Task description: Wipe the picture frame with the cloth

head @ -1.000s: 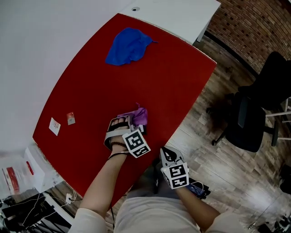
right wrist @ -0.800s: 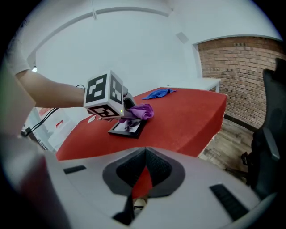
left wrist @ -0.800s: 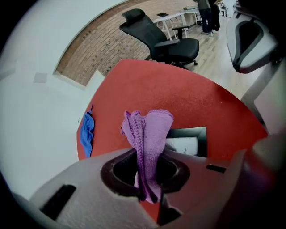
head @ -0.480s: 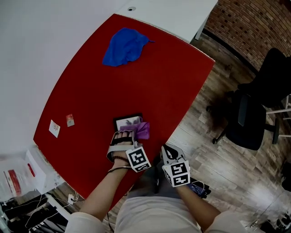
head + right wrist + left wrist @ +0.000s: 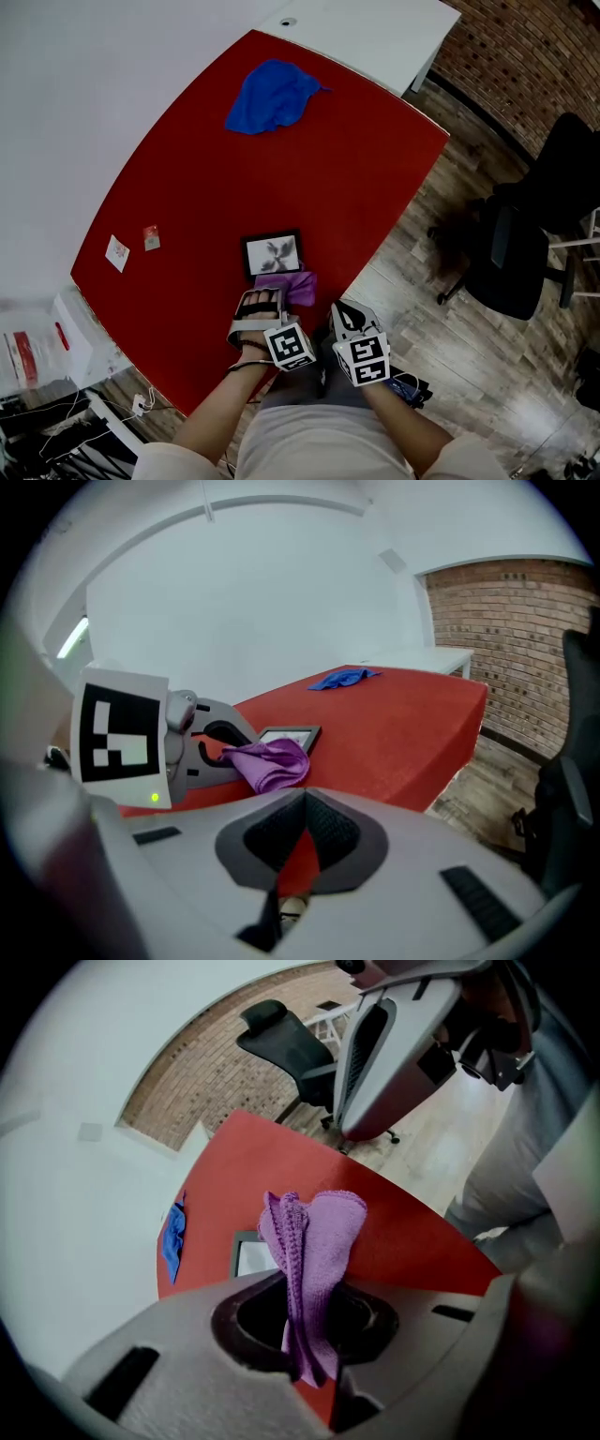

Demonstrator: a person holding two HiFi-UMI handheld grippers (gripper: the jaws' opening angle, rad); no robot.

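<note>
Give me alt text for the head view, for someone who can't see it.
Seen from above, the left gripper holds a purple cloth right at the near edge of a black picture frame lying flat on a red table. The right gripper hangs empty off the table's edge, and a blue cloth lies crumpled at the far end.
</note>
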